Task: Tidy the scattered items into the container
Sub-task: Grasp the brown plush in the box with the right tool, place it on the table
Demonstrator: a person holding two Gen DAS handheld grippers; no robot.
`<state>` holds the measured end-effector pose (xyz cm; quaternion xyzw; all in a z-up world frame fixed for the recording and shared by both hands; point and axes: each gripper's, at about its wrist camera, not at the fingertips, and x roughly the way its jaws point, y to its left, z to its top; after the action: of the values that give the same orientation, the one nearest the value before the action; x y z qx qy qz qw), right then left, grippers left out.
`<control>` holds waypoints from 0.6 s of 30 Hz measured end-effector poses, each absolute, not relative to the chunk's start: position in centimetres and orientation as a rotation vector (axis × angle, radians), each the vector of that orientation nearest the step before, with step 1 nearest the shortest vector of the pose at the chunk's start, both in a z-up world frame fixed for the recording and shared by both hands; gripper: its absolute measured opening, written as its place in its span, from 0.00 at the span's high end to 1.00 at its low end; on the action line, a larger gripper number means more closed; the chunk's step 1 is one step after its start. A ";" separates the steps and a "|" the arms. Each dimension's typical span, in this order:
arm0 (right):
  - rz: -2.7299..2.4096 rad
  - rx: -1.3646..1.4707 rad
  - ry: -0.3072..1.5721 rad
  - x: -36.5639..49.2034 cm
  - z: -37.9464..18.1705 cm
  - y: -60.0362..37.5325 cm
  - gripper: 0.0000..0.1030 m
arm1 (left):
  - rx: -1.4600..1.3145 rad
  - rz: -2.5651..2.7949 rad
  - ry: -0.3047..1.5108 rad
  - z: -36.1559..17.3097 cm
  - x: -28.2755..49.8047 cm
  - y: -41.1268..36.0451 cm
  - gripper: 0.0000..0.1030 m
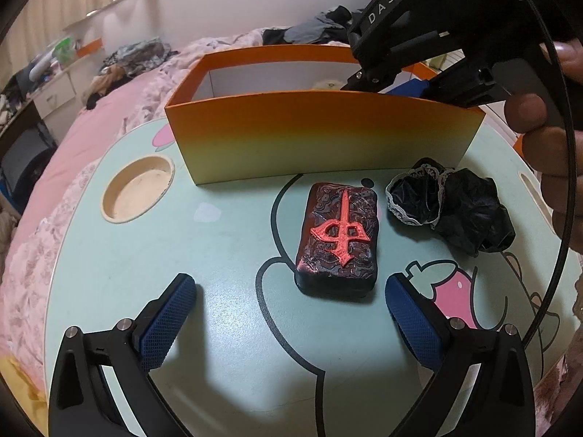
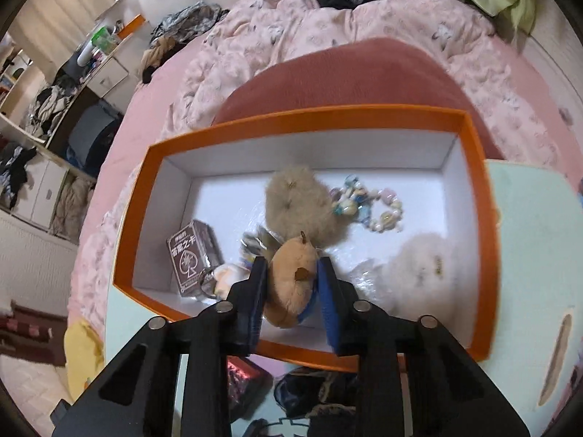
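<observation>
Right tongs pinch a brown plush toy over the orange box; soft, light, squashes, so grip mid-body. Left tongs spread wide, empty, w/ dark tile block on surface just ahead; looks stiff, take by long sides.

"das" on right gripper body

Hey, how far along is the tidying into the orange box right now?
Done: a beige fluffy pompom, pastel bead bracelet, small brown card box and white fluffy pompom lie in the orange cardboard box.
In hand: the right gripper holds a tan plush toy over it.
Left: a dark tile with a red symbol and black lace-trimmed scrunchies near the open left gripper.
</observation>
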<state>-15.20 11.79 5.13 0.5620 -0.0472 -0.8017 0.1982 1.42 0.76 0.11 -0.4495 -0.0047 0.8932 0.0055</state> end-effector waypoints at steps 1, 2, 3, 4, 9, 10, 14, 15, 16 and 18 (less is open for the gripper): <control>-2.248 1.554 -0.139 -14.9 5.3 11.9 0.75 | -1.408 2.796 -0.015 0.1 1.4 0.8 0.00; -2.253 1.523 -0.159 -14.6 5.8 12.2 0.75 | -1.408 2.796 -0.015 0.1 1.5 0.8 0.00; -2.261 1.486 -0.181 -14.3 6.4 12.4 0.75 | -1.407 2.796 -0.014 0.1 1.5 0.8 0.00; -2.279 1.444 -0.199 -13.9 7.1 12.8 0.75 | -1.406 2.796 -0.014 0.1 1.5 0.8 0.00; -2.369 1.195 -0.268 -10.8 12.4 15.5 0.75 | -1.406 2.796 -0.014 0.1 1.5 0.8 0.00; -2.385 1.157 -0.275 -10.0 13.2 16.2 0.75 | -1.406 2.795 -0.013 0.1 1.5 0.8 0.00; -2.453 1.078 -0.284 -6.9 14.3 19.2 0.75 | -1.406 2.796 -0.013 0.1 1.5 0.8 0.00; -2.460 1.086 -0.283 -6.3 13.9 19.8 0.75 | -1.406 2.796 -0.013 0.1 1.5 0.8 0.00; -2.462 1.104 -0.282 -5.7 13.1 20.4 0.75 | -1.405 2.796 -0.013 0.1 1.5 0.8 0.00; -2.460 1.162 -0.287 -5.0 11.2 21.3 0.75 | -1.406 2.796 -0.013 0.1 1.5 0.8 0.00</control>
<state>-4.95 21.35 11.22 0.4159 -0.1029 -0.8808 0.2016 1.48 0.84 0.14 -0.4492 -0.0041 0.8934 0.0062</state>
